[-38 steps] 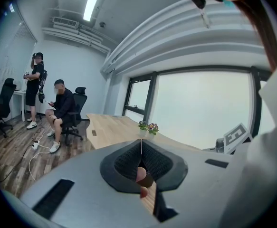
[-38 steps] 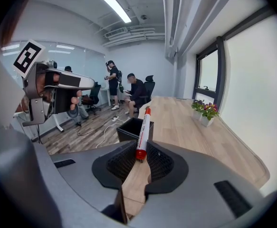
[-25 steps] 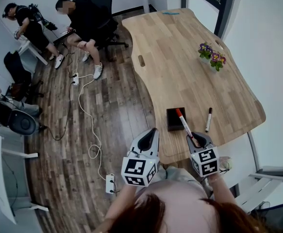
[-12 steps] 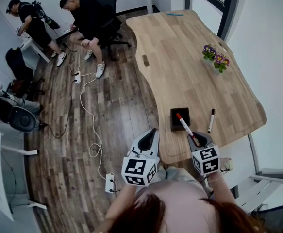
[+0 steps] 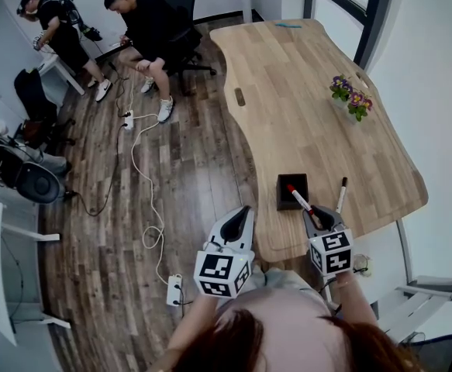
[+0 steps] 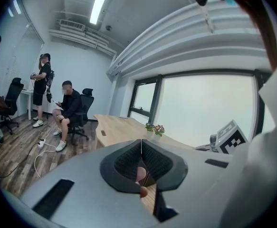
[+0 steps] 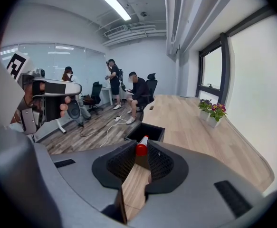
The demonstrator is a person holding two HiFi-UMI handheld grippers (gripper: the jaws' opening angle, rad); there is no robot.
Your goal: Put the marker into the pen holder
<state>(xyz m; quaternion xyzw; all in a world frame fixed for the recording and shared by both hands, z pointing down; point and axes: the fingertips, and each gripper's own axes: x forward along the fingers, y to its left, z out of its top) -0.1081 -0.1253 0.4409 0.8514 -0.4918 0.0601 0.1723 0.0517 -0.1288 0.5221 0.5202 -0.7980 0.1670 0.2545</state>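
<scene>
**Marker gripped and poised at the holder; insertion not yet done.**
The right gripper [image 5: 319, 215] has its jaws clamped on the marker [image 5: 301, 201]. The marker's red-capped end leans forward over the near rim of the black holder [image 5: 281, 192], which stands at the near edge of the table [image 5: 303, 115]. The tip appears to be above the opening rather than inside it. Pick-up is judged complete. Lowering the marker in and releasing it remain. The left gripper [image 5: 241, 211] is held off the table edge, jaws closed together on nothing. A second, black marker [image 5: 341, 194] lies on the table just right of the holder, untouched.
</scene>
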